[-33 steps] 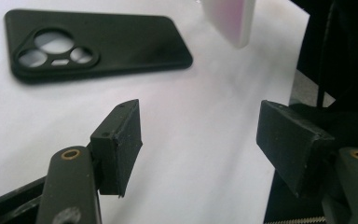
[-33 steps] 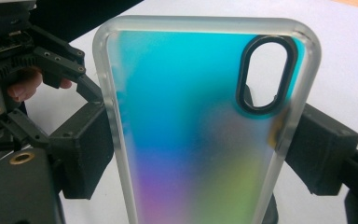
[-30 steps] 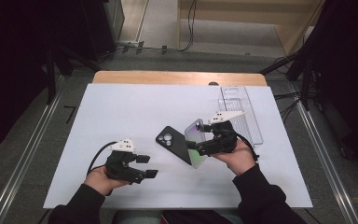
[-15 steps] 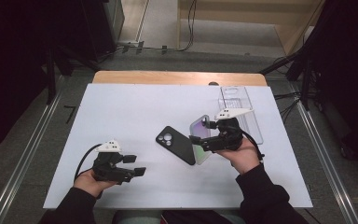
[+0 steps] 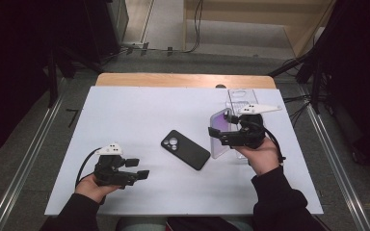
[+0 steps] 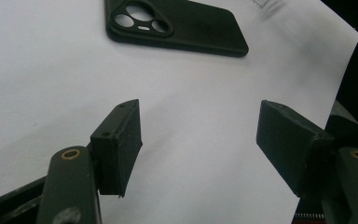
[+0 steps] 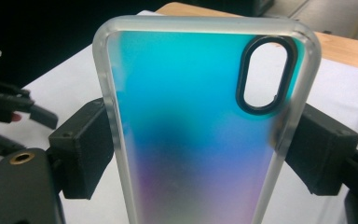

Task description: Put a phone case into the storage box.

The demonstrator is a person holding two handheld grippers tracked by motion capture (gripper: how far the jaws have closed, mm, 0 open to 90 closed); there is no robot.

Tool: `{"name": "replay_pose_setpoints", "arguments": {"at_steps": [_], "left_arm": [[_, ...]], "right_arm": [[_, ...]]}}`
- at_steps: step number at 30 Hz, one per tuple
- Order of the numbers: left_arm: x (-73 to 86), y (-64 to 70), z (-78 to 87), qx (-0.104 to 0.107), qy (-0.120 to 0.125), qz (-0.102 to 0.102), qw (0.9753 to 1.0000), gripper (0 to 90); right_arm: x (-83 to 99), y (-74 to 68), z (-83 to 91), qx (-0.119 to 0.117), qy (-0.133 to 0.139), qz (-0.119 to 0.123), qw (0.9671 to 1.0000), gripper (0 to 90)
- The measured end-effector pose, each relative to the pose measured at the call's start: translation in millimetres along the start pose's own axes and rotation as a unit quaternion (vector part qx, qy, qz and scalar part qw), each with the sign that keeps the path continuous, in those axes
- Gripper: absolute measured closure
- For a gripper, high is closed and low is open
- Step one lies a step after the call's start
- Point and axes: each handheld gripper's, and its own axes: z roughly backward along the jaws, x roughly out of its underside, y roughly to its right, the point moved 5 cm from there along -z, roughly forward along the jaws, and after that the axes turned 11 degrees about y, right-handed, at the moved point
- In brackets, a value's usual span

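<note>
Table: white top, with a strip of bare wood along the 12 o'clock edge.

Clear plastic tray: flat on the table toward 1 o'clock, just beyond the right hand; transparent, so its contents cannot be made out.

Black phone case: lies flat near the table's centre, long axis running from 10 to 4 o'clock, camera cutout at the 10 o'clock end. In the left gripper view it sits across the top of the frame, well apart from the jaws.

Iridescent phone case: translucent frosted rim, back shading teal through blue to violet, one oval camera opening ringed in black. Held at about 3 o'clock of the table, just right of the black case, tilted up off the surface. In the right gripper view it stands upright between the jaws, oval opening at upper right.

Right tongs: in the person's right hand, jaws pointing toward 9 o'clock, closed onto the two long edges of the iridescent case, one jaw pressed against each side.

Left tongs: in the left hand near the 7 o'clock corner, jaws pointing toward 3 o'clock. Jaws spread wide, nothing between them but bare white table.
</note>
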Motion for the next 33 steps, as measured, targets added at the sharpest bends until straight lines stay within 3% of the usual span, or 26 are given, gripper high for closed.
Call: {"name": "replay_pose_setpoints", "arguments": {"at_steps": [9,15,33], "left_arm": [[1.8,-0.2,0.7,-0.003,-0.005,0.005,1.0,30.7],[3.1,-0.2,2.6,-0.004,-0.002,0.009,0.9999,30.7],[6.5,0.1,6.7,-0.008,-0.001,0.017,0.9998,30.7]], "right_arm": [[-15.5,19.2,18.0,0.027,0.034,-0.004,0.999,15.0],[-17.3,36.0,24.0,0.059,0.037,-0.004,0.9976,15.0],[-17.0,78.1,19.8,0.134,0.056,-0.019,0.9893,15.0]]}}
